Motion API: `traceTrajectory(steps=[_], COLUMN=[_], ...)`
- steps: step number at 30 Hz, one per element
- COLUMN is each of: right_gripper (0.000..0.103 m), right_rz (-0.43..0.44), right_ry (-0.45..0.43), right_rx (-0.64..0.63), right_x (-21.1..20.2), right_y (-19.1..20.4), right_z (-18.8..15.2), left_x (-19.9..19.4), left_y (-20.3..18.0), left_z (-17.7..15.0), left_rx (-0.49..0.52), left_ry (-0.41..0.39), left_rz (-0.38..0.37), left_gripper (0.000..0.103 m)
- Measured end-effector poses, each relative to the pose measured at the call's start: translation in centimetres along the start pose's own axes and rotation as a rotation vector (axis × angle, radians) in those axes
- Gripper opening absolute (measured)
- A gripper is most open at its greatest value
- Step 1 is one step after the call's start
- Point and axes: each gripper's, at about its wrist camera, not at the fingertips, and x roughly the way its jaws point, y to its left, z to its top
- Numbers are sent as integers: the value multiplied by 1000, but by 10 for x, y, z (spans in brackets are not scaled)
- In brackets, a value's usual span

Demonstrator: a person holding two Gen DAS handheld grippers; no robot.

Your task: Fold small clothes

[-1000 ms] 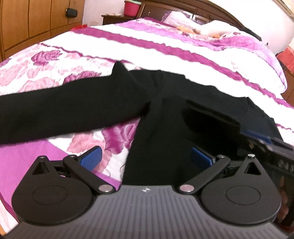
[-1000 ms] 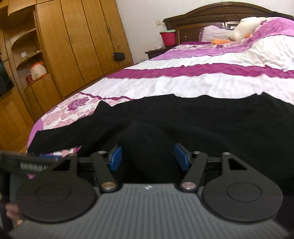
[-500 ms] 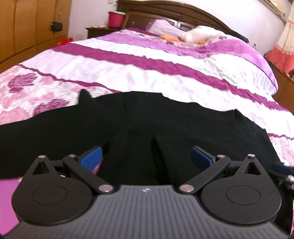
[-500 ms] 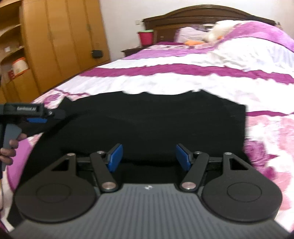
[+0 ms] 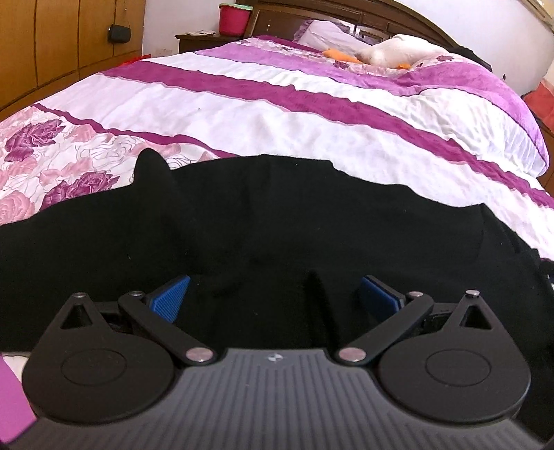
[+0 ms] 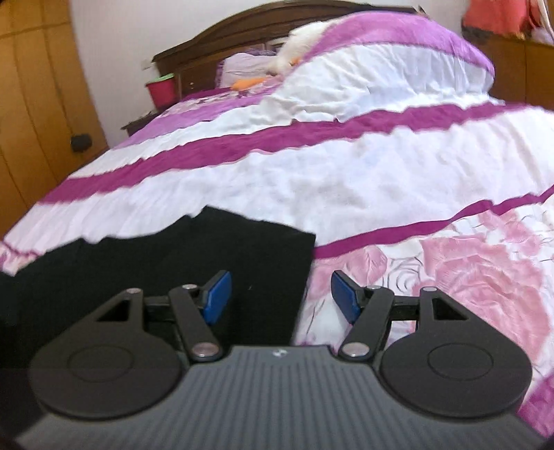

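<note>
While our two claws hang low over the bed, we see the black garment [image 5: 277, 221] spread flat across the pink-and-white floral bedspread [image 5: 311, 114]. Our left gripper [image 5: 273, 294] has its blue pads [image 5: 169, 297] standing wide apart above the dark cloth, with no fold pinched between them. Whether the pads brush the fabric we cannot tell. Our right gripper [image 6: 278, 294] is also parted, though less widely. Its left pad sits over the garment's right edge [image 6: 304, 263] and its right pad over the rose print, gripping nothing. That view is blurred. Far up the bed lie a white soft toy [image 5: 398, 52] and a red bucket [image 5: 233, 19].
</note>
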Motion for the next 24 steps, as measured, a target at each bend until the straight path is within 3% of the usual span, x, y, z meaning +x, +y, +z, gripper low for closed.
traceTrajectory(steps=[4,8,10,13,15,17,20,22,23,24], right_gripper=[66,68,68,68,68,67,65,44,35,17], right_rz=[27,38,41,59,66,71,92,98,109,124], right_ry=[24,28,28,26,26,30,46,54,62,66], right_rx=[59,45,27,22,19,19,17,11,7,4], right_x=[18,24,25,25,26,30,37,41,43,43], right_y=[-6,-2,1,2,2,1,-1,0,1,1], right_z=[6,4,2,3,4,6,11,12,12,12], left_x=[-17,-39,-38,-23,-10,4,10,11,13,15], left_y=[-7,-21,-28,-35,-36,-30,-22,-23,-25,-28], left_z=[-6,-15,-16,-16,-16,-15,-15,-14,-13,-12], left_rx=[54,158,196,213,195,130,43,18,21,28], left_ry=[-59,-152,-158,-128,-96,-46,-42,-37,-33,-24], left_rz=[-17,-7,-32,-59,-61,-86,-170,-210,-214,-215], left_gripper=[103,103,102,84,74,73,73,60,43,24])
